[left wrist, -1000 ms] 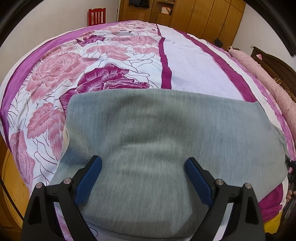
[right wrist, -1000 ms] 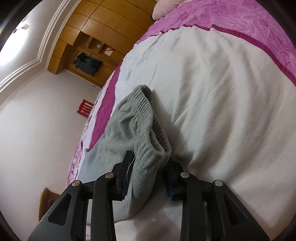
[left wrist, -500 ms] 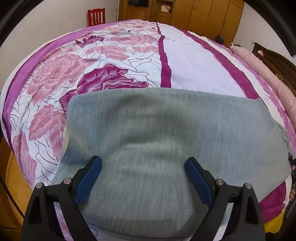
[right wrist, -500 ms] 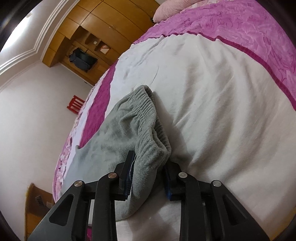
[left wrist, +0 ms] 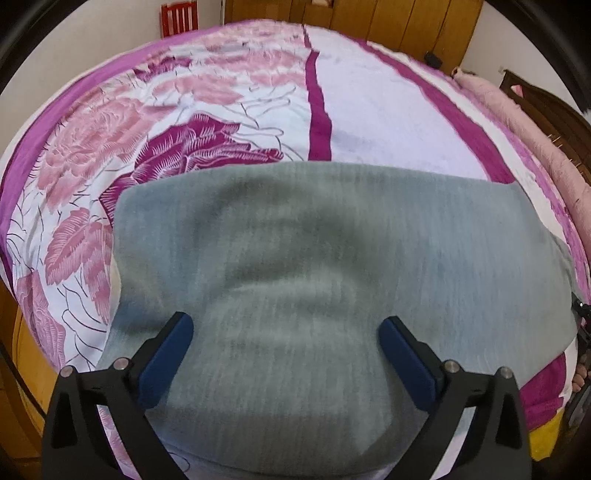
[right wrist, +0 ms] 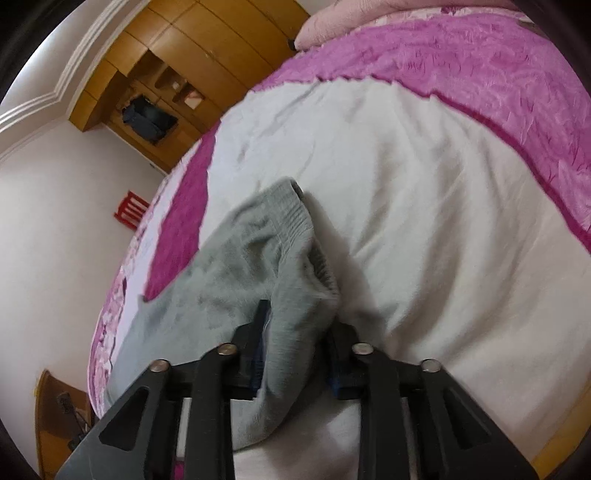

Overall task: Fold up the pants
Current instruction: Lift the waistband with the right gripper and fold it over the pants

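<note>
the right claw (right wrist: 299, 325) is clenched on the pants (right wrist: 236, 280), its two blue pads pinching a bunched fold of grey fabric just below the ribbed waistband (right wrist: 291, 210). the waistband curls up ahead of the claw and rests on the white middle panel of the bed (right wrist: 424, 206). the rest of the pants trails away to the left of that view, across the white panel and onto the floral part of the cover.

the left claw (left wrist: 284, 347) is released, its blue pads wide apart over the grey cloth; whether they touch it i cannot tell. in the left wrist view the pants (left wrist: 332, 266) lie spread flat as a broad grey sheet across the near part of the bed (left wrist: 388, 110), with a straight far edge that crosses the magenta stripe and the rose print. the near edge hangs close to the side of the bed below the claw. soft ridges show in the cloth between the pads, though that picture is a little blurred.

a pink blanket (left wrist: 517, 122) runs along the right side of the bed. a wooden wardrobe (right wrist: 177, 74) lines the far wall, and a red chair (left wrist: 177, 16) stands beside it.
</note>
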Motion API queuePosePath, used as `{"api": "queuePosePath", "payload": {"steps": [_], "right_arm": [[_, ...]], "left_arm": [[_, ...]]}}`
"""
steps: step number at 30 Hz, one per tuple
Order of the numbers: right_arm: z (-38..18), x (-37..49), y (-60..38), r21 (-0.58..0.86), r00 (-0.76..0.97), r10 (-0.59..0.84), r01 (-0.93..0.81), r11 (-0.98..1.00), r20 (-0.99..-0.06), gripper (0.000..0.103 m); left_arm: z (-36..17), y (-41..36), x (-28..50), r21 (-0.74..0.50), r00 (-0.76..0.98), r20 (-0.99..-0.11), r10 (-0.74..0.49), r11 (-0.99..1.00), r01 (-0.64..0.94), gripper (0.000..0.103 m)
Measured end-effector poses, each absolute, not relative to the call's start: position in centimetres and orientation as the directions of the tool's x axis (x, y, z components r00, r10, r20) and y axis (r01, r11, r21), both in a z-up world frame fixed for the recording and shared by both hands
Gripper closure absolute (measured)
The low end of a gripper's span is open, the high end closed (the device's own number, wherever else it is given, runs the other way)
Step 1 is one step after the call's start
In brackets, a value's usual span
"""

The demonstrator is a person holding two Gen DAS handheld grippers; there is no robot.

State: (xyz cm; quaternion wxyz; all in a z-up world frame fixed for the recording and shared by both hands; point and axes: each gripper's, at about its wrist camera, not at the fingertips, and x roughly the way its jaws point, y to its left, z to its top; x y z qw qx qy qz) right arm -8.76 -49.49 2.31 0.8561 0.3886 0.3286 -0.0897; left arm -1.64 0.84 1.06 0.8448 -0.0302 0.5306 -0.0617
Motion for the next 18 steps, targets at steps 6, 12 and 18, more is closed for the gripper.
{"api": "queuePosePath", "payload": {"steps": [6,12,18], "right_arm": [[4.9,-9.3,-49.2,0.628,0.817,0.097,0.355,0.693,-0.569,0.086],[7.3,-9.6,-48.1,0.586,0.828,0.078,0.324,0.743,-0.556,0.087],[8.4,-9.6,-47.4,0.534,0.813,0.061,0.323,0.781,-0.580,0.087]], "left_arm": [[0.9,0.8,-1.7,-0.113,0.442,-0.886,-0.137,0.990,0.080,0.000],[1.4,1.2,-2.2,-0.113,0.452,-0.881,-0.138,0.990,0.083,0.001],[2.3,1.7,-3.2,-0.150,0.458,-0.875,-0.156,0.987,0.050,0.001]]}}
